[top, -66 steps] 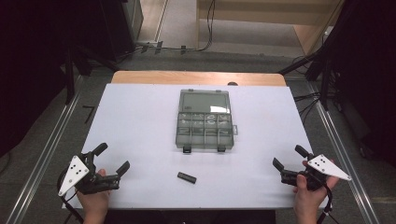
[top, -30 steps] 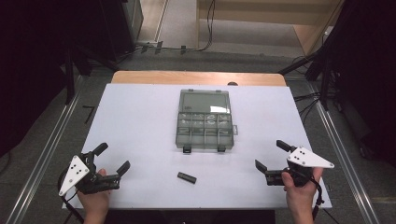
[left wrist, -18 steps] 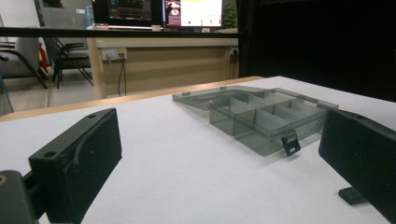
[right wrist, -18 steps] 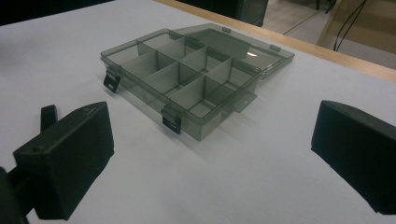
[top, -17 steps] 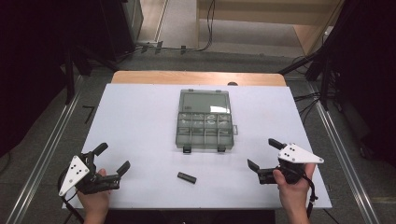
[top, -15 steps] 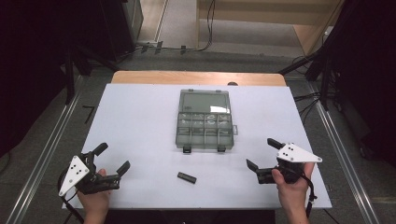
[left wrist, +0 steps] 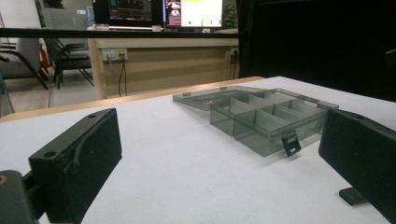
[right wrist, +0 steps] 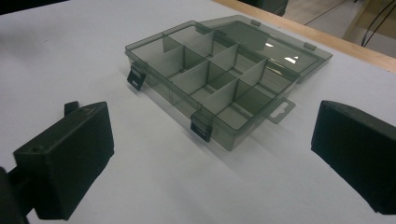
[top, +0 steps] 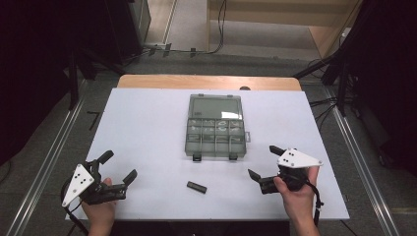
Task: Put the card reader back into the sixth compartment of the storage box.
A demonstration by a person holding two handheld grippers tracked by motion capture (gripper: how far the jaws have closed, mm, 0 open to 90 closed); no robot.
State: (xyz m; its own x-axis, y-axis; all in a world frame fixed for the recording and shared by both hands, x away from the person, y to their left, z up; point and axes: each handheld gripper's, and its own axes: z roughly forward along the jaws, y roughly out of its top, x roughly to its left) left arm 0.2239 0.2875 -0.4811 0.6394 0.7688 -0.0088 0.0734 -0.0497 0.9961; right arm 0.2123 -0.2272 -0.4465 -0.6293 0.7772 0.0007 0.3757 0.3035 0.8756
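On the counter (top: 147,128) sat a light, brittle-looking box (top: 215,127); I judged its edges graspable, both grippers' fingers wide, empty.

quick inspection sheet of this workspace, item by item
surface: white tabletop with a wooden strip along the far edge, bare apart from two things
job's things: smoky clear compartment box, lid open and laid flat, compartments look empty; small black block lying in front of it, apart from it
clutter: nothing seen
grippers: left gripper open, holding nothing; right gripper open, holding nothing, aimed toward the box
cables: black cable at the right hand
surroundings: floor cables beyond the table, desk with monitors
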